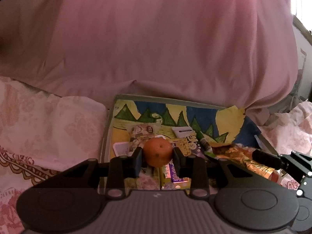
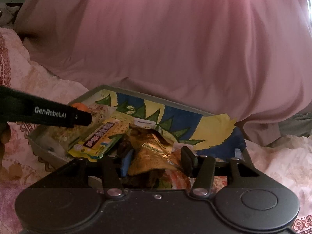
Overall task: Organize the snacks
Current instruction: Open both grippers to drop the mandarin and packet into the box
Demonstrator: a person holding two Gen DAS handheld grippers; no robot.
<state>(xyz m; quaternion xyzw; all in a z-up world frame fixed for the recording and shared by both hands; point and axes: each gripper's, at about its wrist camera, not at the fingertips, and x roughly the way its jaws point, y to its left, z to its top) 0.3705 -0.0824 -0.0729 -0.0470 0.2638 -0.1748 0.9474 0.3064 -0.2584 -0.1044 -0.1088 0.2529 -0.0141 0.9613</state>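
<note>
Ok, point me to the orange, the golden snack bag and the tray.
orange (image 1: 158,152): left wrist view, middle of its peel, between the fingers.
golden snack bag (image 2: 154,152): right wrist view, crumpled front of the foil.
tray (image 1: 156,97): left wrist view, grey far rim.

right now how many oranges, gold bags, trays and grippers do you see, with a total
orange: 1
gold bag: 1
tray: 1
grippers: 2 (left gripper, right gripper)
total: 5
</note>
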